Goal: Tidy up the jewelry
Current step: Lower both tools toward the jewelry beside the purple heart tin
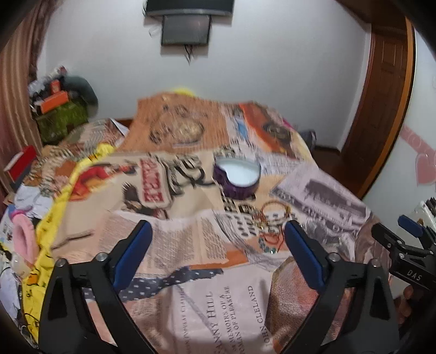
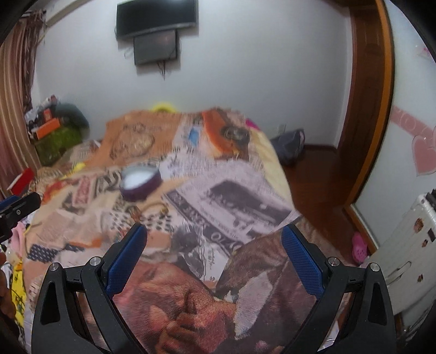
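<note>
A purple heart-shaped box (image 1: 238,177) with a white inside stands open on a bed covered by a newspaper-print blanket (image 1: 190,245). Just in front of the box lies a small heap of jewelry (image 1: 272,217): gold bangles, a red cord and a beaded bracelet. My left gripper (image 1: 218,227) hovers open above the blanket, and the heap lies beyond its right fingertip. The right wrist view shows the same box (image 2: 140,182) and the bangles (image 2: 152,209) ahead and to the left. My right gripper (image 2: 214,228) is open with nothing between its fingers.
Clutter is piled at the bed's left side, including a red box (image 1: 21,160), a green bag (image 1: 61,119) and yellow cloth (image 1: 51,226). A white suitcase (image 2: 408,245) stands at the right by a wooden door (image 2: 365,95). A dark screen (image 2: 156,17) hangs on the wall.
</note>
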The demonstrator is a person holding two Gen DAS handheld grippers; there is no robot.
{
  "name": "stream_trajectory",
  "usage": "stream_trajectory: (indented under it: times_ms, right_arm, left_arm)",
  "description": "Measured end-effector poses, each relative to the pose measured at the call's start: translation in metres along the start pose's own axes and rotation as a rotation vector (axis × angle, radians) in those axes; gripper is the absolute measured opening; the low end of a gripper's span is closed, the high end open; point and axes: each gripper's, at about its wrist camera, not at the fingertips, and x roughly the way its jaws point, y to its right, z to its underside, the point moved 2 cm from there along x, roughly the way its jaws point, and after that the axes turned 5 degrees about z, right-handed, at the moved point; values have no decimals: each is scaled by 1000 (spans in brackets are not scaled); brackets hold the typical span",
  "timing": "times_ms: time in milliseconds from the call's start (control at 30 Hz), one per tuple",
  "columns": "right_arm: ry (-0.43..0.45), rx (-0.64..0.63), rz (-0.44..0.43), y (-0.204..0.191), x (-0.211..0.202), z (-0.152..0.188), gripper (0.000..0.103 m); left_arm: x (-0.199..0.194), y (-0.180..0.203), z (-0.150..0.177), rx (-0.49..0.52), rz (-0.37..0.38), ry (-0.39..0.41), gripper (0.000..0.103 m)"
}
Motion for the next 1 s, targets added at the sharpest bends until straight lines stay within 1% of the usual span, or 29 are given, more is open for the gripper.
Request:
stream_trajectory:
  times_ms: [33,133,200,267,367,433,467,533,567,633,667,700,733,767,833,933,1000]
  right_arm:
    - [-13,-8,0,-1,7,2,98]
    - [-35,-24,-19,-3,21,4,98]
    - [-47,-33,-38,-5,31,3,98]
    - [-58,-48,-54,-9,39,4,98]
    - [-74,-72,-77,-12,51,5,93]
    - [-92,-81,-101,-16,59,5,88]
    - [-99,-83,-113,-17,62,5,86]
    - [-117,-91,-143,-20,69,4,76]
    - [-125,-103,-159,-22,73,3,74]
    - [-131,-123,-175,-28,78,0,63]
    - [-133,-130,-185,-30,81,-1,60]
    - [-138,-140,-203,-33,83,-2,55]
    - [-144,-149,-223,-37,85,-3,51]
    - [-150,-155,-239,-40,88,-3,50]
    - [-159,-167,-255,-45,92,-4,46]
    - [-178,-192,-257,-53,101,-3,40]
    - [-197,-198,-263,-56,108,-2,38]
  left_arm:
    - [9,1,1,-1,10,-26,88]
    - [36,6,6,7,50,-97,85]
    - [48,11,9,17,87,-135,81]
    - [63,18,12,36,117,-179,75]
    - [78,25,15,56,146,-228,71]
    - [87,30,16,71,151,-253,68]
    - [89,31,17,75,153,-260,64]
    - [94,32,19,84,157,-280,58]
    - [97,32,21,85,160,-294,57]
    - [100,31,23,79,169,-307,48]
    - [101,30,23,70,179,-311,46]
    - [102,29,23,66,182,-309,46]
    - [102,28,23,60,186,-305,43]
    - [102,27,22,57,188,-304,39]
    - [104,26,22,50,199,-304,37]
    - [105,26,23,48,211,-301,33]
    - [106,26,23,47,216,-302,30]
